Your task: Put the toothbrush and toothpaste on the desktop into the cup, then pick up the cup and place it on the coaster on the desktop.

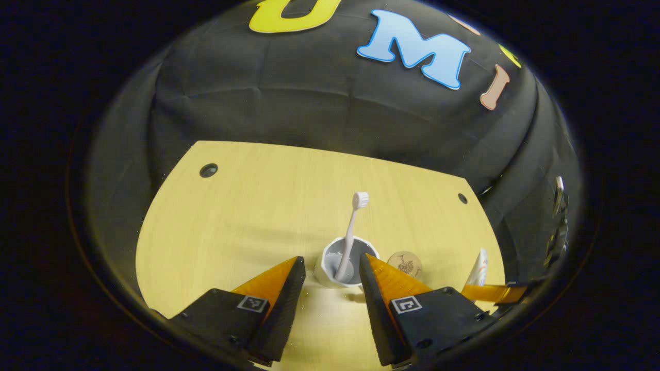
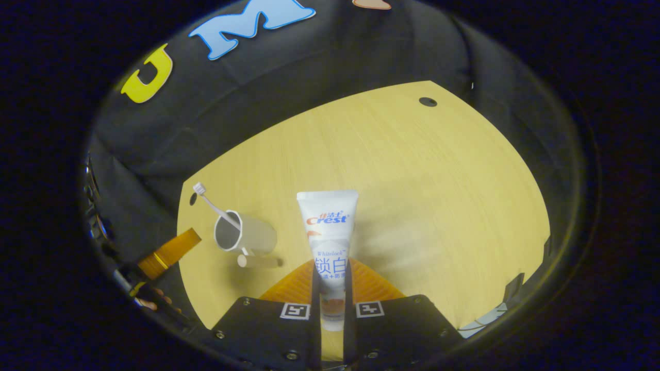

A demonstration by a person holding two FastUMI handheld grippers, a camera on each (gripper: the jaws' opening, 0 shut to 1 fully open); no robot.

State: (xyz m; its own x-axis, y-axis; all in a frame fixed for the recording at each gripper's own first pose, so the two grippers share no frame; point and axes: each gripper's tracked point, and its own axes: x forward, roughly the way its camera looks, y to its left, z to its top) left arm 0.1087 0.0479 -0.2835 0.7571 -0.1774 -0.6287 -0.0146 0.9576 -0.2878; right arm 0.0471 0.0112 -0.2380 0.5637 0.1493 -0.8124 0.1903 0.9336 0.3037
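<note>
**Toothpaste pinched, toothbrush in the cup**

Fingers of the right gripper (image 2: 332,278) press from both sides on the toothpaste (image 2: 328,242), a flat white plastic tube that stands upright between them, its broad crimped end on top, well above the desktop (image 2: 438,170); fingers of the left gripper (image 1: 332,268) are spread wide and hold nothing, their wedge-shaped tips flanking the cup (image 1: 344,265) without a clear touch; the cup is pale grey, smooth, with a faceted rim, and it stands on the light wood-grain desktop; the toothbrush (image 1: 353,226) leans inside it, slim pale handle, bristled head up and out over the rim; just beside the cup lies the coaster (image 1: 405,264), a small round wooden disc with a dark printed motif; from the right gripper view the cup sits off to the left of the tube, well apart from it, with the coaster seen edge-on just in front.
</note>
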